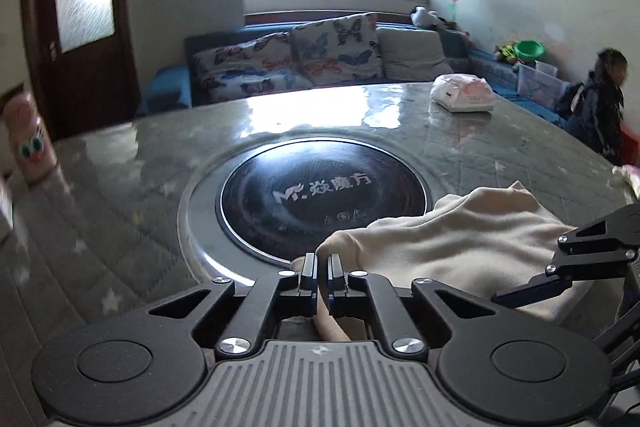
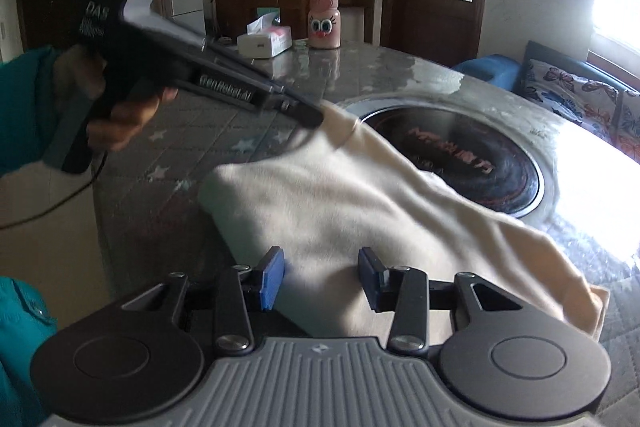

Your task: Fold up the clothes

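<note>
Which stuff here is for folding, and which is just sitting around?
For folding:
cream garment
left claw, pinching the cloth
right claw, open above it

Just sitting around:
pink bottle
tissue box
white bag
round hotplate

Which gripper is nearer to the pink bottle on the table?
The left. The left gripper, shut on the cream cloth, is on the side of the pink bottle. The right gripper, open, hovers over the cloth's near part, farther away.
</note>
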Tool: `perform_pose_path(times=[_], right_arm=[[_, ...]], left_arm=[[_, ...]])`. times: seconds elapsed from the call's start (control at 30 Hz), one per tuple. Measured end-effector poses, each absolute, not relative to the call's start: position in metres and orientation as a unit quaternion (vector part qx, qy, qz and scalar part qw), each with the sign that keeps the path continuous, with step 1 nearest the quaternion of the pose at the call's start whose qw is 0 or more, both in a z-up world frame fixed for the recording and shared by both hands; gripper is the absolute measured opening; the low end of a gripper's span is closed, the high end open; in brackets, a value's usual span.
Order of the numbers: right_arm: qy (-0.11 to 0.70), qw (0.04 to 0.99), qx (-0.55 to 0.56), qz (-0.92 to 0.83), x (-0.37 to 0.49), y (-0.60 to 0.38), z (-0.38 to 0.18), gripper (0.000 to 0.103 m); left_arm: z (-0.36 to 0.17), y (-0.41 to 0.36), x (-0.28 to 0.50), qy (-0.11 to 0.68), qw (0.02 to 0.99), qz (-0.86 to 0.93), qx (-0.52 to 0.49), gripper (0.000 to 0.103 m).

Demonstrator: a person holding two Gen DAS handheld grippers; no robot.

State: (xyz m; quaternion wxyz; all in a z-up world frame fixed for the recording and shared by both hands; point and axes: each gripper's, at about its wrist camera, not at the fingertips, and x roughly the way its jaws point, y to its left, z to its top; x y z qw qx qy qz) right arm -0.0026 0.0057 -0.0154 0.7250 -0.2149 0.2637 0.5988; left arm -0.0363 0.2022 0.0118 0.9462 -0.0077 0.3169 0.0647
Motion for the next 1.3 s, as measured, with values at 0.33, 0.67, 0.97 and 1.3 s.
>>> perform_pose_path(times=[0.33, 0.67, 0.97, 1.3], right_arm=[[0.262, 0.724, -0.197, 0.607, 0.001, 0.008, -0.004, 0.041], [0.249, 0.708, -0.187, 0.634, -0.007, 0.033, 0.004, 0.04], [0.261, 0.716, -0.166, 0.626, -0.002, 0.031, 0.001, 0.04], [0.234, 0.698, -0.233, 0.635, -0.029, 0.05, -0.023, 0.04]], left_arm=[[-0.009, 0.238, -0.034, 0.352, 0.929, 0.088, -0.072, 0.004], [-0.012, 0.228, -0.025, 0.361, 0.927, 0.062, -0.078, 0.019], [0.01, 0.207, -0.03, 0.317, 0.947, 0.061, -0.011, 0.004], [-0.006, 0.222, -0.018, 0.338, 0.938, 0.072, -0.02, 0.004]])
